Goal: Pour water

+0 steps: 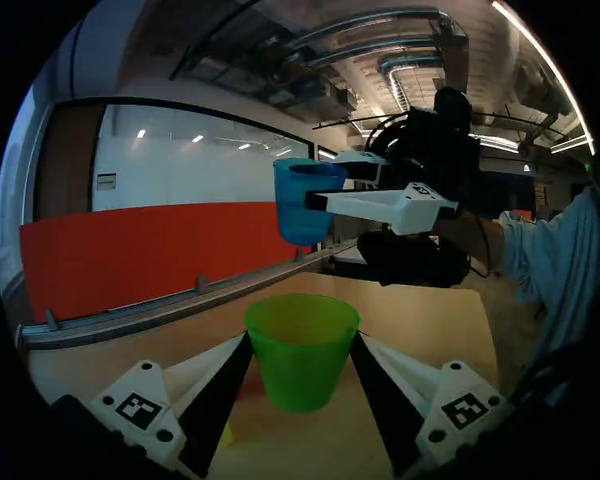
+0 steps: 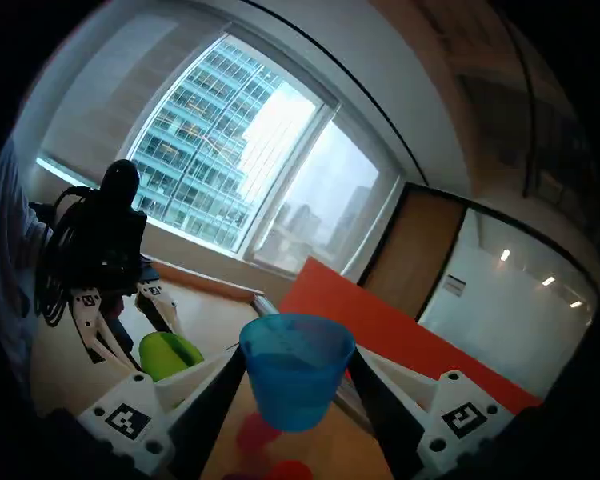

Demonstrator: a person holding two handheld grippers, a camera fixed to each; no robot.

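Observation:
My left gripper is shut on a green cup, held upright over the wooden table. Farther off and higher in the left gripper view, the right gripper holds a blue cup, roughly upright. In the right gripper view my right gripper is shut on that blue cup, with water visible inside. Down to the left there, the green cup sits between the left gripper's fingers.
An orange wall panel and a metal rail run along the table's far edge. A person's light sleeve is at right. Reddish things lie on the table below the blue cup. Large windows stand behind.

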